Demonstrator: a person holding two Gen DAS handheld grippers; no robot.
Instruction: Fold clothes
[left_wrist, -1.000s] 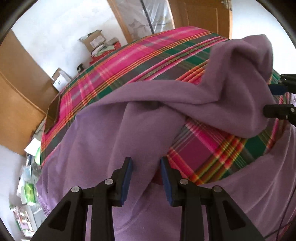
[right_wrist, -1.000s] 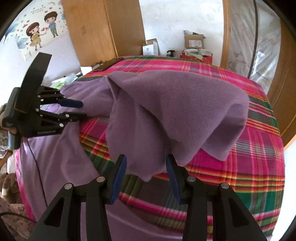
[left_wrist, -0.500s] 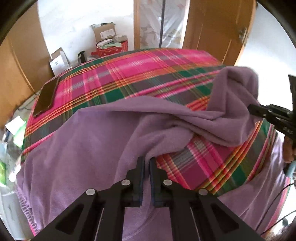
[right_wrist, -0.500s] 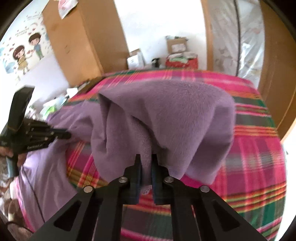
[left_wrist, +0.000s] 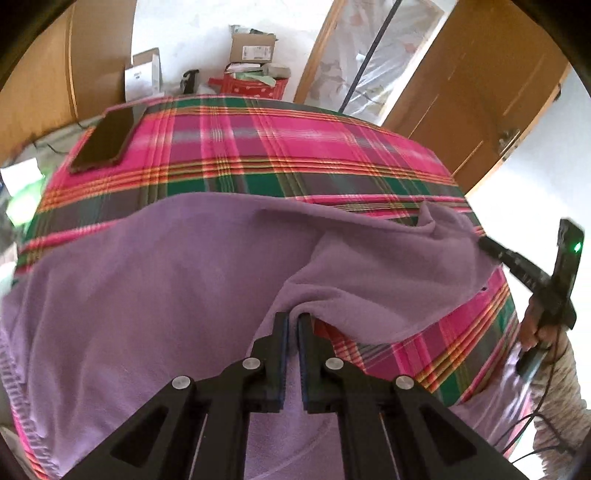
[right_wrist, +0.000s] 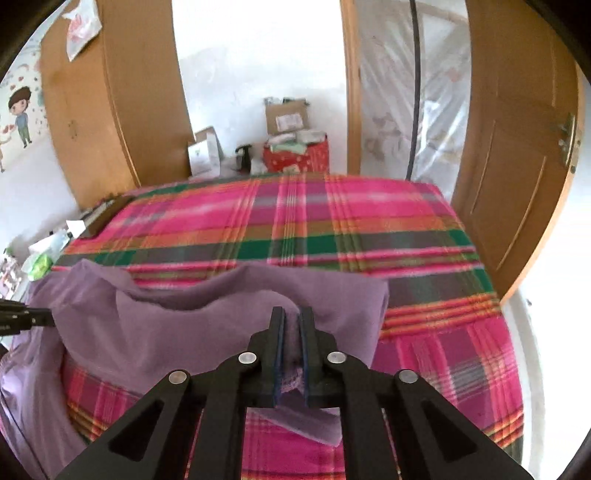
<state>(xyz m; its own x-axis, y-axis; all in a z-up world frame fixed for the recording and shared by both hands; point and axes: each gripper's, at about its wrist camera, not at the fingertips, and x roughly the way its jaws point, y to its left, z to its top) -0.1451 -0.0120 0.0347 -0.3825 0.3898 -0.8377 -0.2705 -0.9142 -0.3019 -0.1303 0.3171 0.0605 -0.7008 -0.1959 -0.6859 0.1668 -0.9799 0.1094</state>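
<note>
Left gripper (left_wrist: 291, 320) has its fingers pinched narrow on a fold of the purple garment (left_wrist: 184, 280), which spreads out ahead of them and to both sides over the plaid blanket (left_wrist: 280, 147). Right gripper (right_wrist: 291, 314) is also clamped tight on the garment, an edge of cloth caught between its fingers and the rest bunched ahead and left of them; dark phone (left_wrist: 105, 138) lies far ahead-left of the left fingers, well apart from the cloth

Open plaid bedspread (left_wrist: 295, 147) beyond the garment (phone (left_wrist: 105, 138) at far-left corner)
</note>
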